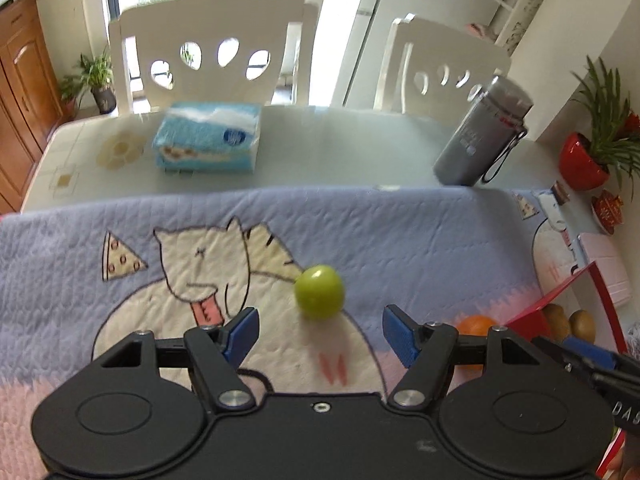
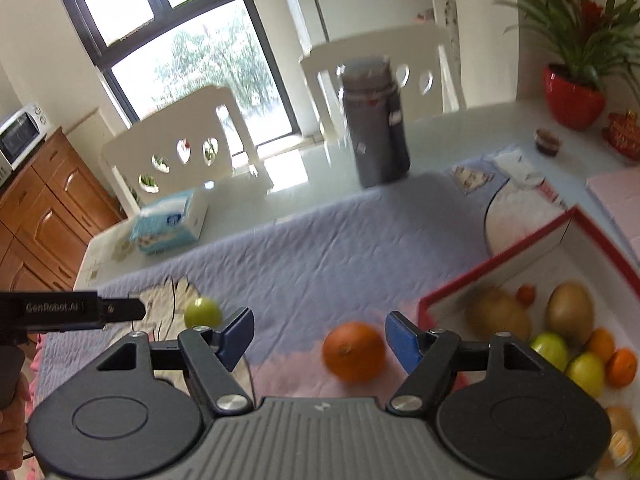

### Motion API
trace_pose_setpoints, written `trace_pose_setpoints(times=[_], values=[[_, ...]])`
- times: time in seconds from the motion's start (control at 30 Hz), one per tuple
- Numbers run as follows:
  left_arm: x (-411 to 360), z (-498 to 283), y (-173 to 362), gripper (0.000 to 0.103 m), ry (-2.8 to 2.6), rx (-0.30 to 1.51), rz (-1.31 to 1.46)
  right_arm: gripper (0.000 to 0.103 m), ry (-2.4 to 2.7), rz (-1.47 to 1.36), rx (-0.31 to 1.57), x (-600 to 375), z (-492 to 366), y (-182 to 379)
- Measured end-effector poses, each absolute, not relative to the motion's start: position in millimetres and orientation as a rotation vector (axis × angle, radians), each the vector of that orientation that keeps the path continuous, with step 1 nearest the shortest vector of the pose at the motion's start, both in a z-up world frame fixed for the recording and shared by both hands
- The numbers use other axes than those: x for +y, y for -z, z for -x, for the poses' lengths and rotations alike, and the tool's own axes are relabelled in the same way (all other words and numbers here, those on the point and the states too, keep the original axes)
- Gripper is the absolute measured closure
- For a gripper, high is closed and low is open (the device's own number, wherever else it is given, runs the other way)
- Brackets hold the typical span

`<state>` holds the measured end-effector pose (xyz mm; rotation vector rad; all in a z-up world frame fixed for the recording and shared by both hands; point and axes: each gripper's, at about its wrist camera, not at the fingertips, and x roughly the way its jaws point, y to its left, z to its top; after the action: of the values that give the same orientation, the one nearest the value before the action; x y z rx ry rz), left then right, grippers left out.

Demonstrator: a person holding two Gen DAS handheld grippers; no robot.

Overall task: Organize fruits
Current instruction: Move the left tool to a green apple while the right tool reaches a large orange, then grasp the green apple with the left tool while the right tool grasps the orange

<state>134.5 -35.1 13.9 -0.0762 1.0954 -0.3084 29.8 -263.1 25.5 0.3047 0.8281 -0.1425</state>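
Note:
A green fruit (image 1: 319, 291) lies on the cat-print quilt (image 1: 360, 232), just ahead of my open left gripper (image 1: 320, 334); it also shows in the right wrist view (image 2: 203, 312). An orange (image 2: 354, 351) lies on the quilt between the open jaws of my right gripper (image 2: 320, 338), nearer the right finger; it also shows in the left wrist view (image 1: 477, 326). A red-rimmed box (image 2: 496, 270) at the right holds kiwis (image 2: 570, 312), green fruits (image 2: 585, 374) and small oranges (image 2: 621, 366). Both grippers are empty.
A blue tissue pack (image 1: 208, 136) and a grey bottle (image 1: 482, 132) stand on the glass table beyond the quilt. A red potted plant (image 1: 584, 160) and a pink box (image 1: 608, 272) sit at the right. Two white chairs (image 1: 208, 48) stand behind.

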Motion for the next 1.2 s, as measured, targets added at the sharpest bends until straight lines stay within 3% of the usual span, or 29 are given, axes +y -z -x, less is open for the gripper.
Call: trace_pose_setpoints(times=[0.37, 0.63, 1.07, 1.17, 1.2], values=[[-43, -149, 46, 0.022, 0.37, 1.153, 0.013, 0.029, 0.167, -0.414, 0.959, -259, -34, 35], [-62, -174, 72, 0.022, 0.367, 1.167, -0.031, 0.027, 0.248, -0.543, 0.916, -277, -47, 63], [-68, -188, 92, 0.022, 0.357, 1.176, -0.084, 0.026, 0.283, -0.499, 0.933, -280, -79, 87], [-71, -186, 91, 0.027, 0.357, 1.163, -0.124, 0.03, 0.267, -0.43, 0.944, -274, -83, 86], [-74, -185, 91, 0.027, 0.36, 1.161, -0.15, 0.036, 0.265, -0.406, 0.947, -272, -84, 85]])
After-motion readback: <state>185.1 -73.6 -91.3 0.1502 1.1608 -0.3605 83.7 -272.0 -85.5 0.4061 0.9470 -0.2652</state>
